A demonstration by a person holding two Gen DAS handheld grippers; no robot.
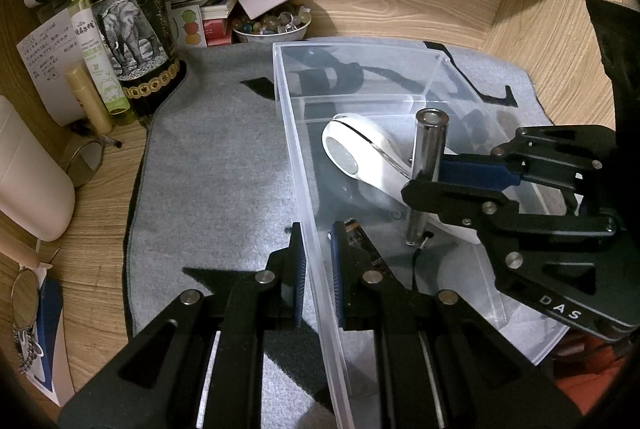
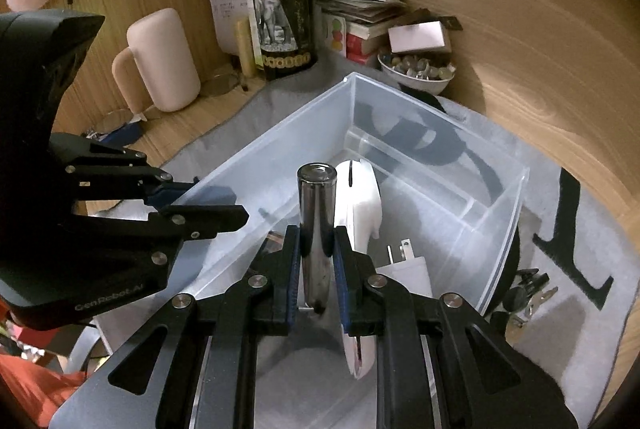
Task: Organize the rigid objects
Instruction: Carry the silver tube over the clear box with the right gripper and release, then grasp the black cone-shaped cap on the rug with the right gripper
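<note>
At the centre of the right wrist view, the right gripper (image 2: 316, 265) is closed on a shiny metal cylinder (image 2: 316, 213), gripping it about halfway down so that it stands upright inside the clear plastic bin (image 2: 516, 197), its lower end close to the floor of the bin; whether it touches cannot be told. In the lower middle of the left wrist view, the left gripper (image 1: 318, 269) straddles the near wall of the bin, one finger outside and one inside, narrowly parted; whether the pads press the wall is not clear. A white handheld device (image 2: 360, 205) lies just beside the cylinder, and a white plug adapter (image 2: 408, 265) sits lower right of it. The step looks like setting the cylinder down in the bin. To do it well, keep the bin steadied, lower until the base rests flat, tilt it away from the white device if laying it down, and only then open the fingers.
</note>
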